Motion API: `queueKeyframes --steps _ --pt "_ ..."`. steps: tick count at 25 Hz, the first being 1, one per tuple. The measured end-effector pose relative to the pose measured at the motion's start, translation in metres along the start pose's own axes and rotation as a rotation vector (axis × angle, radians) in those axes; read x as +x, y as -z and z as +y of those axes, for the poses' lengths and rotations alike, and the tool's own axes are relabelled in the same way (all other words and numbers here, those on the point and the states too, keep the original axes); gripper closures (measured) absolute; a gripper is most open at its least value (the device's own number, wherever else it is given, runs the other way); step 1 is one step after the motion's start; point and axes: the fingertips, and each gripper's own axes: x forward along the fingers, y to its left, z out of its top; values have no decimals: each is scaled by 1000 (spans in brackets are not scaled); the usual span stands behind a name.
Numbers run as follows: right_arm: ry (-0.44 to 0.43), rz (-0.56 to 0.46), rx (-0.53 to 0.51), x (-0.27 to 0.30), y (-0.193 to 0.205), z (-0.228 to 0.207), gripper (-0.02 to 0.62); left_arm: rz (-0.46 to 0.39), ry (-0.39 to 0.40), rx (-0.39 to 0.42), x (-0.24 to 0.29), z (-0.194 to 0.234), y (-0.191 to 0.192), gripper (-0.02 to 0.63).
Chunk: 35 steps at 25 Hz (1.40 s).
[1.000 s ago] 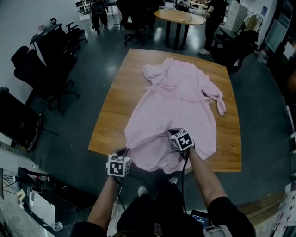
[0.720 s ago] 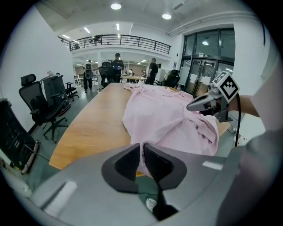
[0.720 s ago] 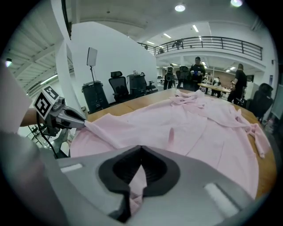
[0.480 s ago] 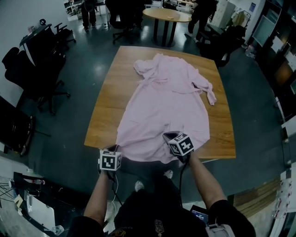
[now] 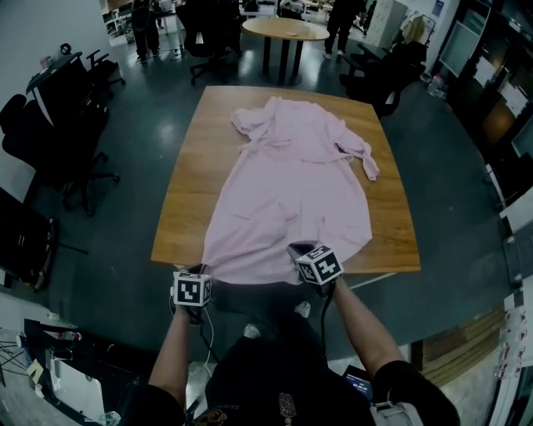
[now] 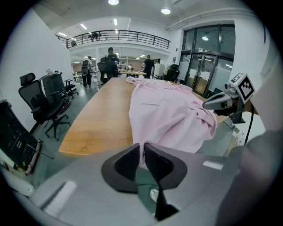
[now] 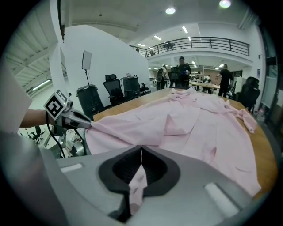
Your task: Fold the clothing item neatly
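The pink garment is laid along the tabletop, its hem at 6 o'clock clamped by the left tongs and right tongs. The first fold is judged ready, and the hem should be carried toward 12 o'clock.

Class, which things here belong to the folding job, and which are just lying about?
Job: pink garment, wooden table, left gripper, right gripper (both shut on the garment's hem).
Lying about: office chairs, round table, people in the background.

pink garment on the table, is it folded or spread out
Spread out: the pink garment lies full length along the table; the left gripper and right gripper pinch its near hem.
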Motion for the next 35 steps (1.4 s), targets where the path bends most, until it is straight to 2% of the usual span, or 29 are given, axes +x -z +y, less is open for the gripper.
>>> queueKeyframes --steps 3,6,10,13,16,19,20,28,35 --pt "25 -19 17 12 -10 -10 534 11 3 0 4 0 6 558" --pt "34 -4 12 27 -14 -19 410 20 -2 -4 3 1 10 558" --pt "38 24 -18 45 -19 -33 342 22 -9 -6 4 2 9 558" --pt "10 52 -19 56 -17 -37 330 28 -14 -4 8 2 9 560" --pt "-64 100 -25 63 -13 -28 351 34 -20 -9 9 3 10 561" --pt "-87 114 -53 61 -15 -20 568 37 -24 -8 10 4 9 561" --pt "-97 114 -51 58 -15 -18 588 36 -25 -8 10 5 9 563" --pt "-151 56 7 14 -10 4 588 21 -19 2 6 3 7 563" --pt "-161 60 87 -10 26 25 588 0 -8 37 -8 1 8 561"
